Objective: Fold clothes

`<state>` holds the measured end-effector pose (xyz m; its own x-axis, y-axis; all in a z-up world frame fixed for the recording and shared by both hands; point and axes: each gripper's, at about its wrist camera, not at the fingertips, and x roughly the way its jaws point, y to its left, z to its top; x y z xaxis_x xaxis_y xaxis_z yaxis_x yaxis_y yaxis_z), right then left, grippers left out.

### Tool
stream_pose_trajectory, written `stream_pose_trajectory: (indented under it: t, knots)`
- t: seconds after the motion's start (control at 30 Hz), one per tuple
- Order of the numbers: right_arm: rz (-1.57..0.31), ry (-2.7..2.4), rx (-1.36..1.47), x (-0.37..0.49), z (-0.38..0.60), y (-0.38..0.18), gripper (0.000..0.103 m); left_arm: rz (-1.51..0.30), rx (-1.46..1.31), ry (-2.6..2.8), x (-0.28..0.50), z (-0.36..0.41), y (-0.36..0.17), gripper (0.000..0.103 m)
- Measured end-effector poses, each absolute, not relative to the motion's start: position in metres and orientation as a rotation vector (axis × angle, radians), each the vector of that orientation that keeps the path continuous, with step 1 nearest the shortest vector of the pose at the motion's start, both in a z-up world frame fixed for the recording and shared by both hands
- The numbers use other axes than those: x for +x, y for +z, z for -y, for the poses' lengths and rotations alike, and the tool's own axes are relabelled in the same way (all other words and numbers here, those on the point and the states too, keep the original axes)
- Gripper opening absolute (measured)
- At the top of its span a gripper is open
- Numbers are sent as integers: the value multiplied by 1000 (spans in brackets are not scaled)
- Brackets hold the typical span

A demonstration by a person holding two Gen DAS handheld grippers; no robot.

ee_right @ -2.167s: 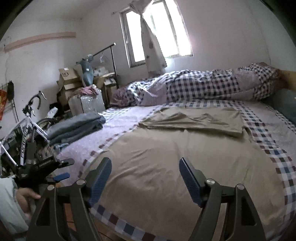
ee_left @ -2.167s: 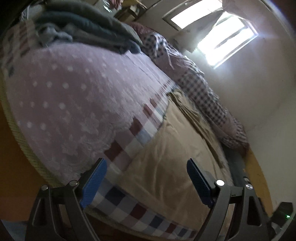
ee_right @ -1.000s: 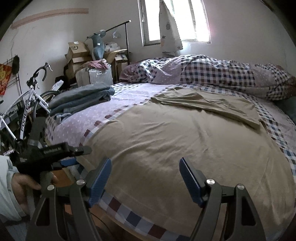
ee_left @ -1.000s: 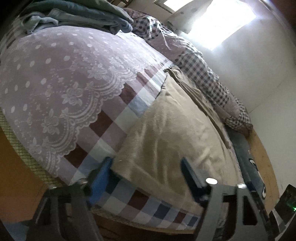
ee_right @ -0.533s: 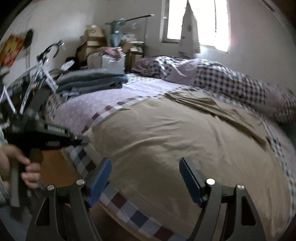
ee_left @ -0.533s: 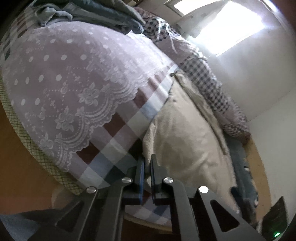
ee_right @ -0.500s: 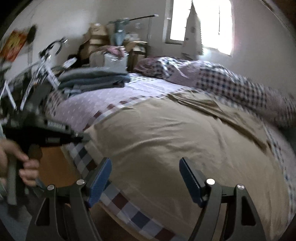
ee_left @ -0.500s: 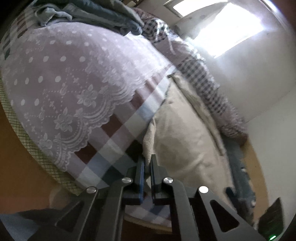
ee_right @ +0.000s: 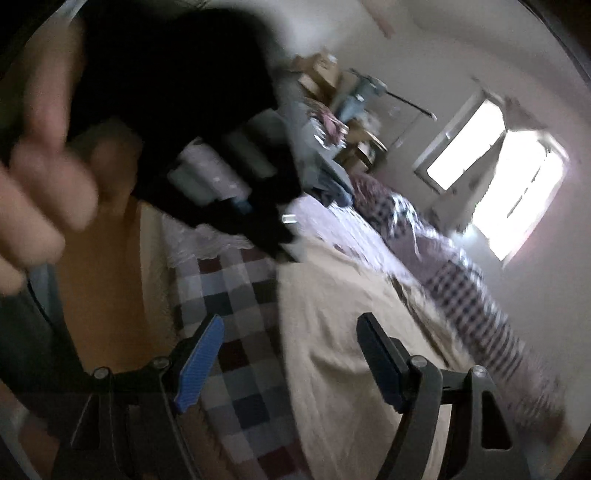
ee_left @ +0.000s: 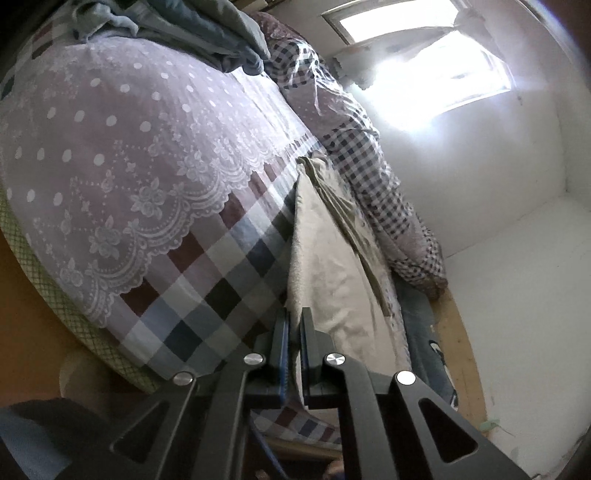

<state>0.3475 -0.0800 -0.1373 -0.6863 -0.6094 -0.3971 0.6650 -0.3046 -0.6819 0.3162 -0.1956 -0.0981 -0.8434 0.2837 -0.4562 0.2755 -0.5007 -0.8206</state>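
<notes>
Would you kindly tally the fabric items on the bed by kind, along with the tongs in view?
Beige garment: 1, its near edge pinched in the left tongs
Checked quilt roll: 1
Blue-grey folded pile: 1
Lace-trimmed bedspread: 1
Tongs: 2, the right tongs open
Total: 6

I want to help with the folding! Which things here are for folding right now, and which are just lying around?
For the job:
- beige garment, spread on the bed
- left gripper, shut on its near edge
- right gripper, open, above the beige cloth

Just lying about:
- blue-grey clothes pile
- checked quilt
- cardboard boxes
</notes>
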Motion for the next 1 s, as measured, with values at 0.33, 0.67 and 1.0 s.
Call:
stream_pose_trajectory:
  t: [0.33, 0.67, 1.0]
  knots:
    - [-1221, -2075, 60, 332, 104, -144, 27, 1646, -891, 2544, 313, 203, -104, 4]
    - [-1100, -2080, 157, 316, 103, -121, 2, 1786, -849, 2476, 318, 207, -114, 28]
    - [-976, -2096, 222, 306, 100, -99, 2, 1935, -780, 2251, 317, 199, -135, 59]
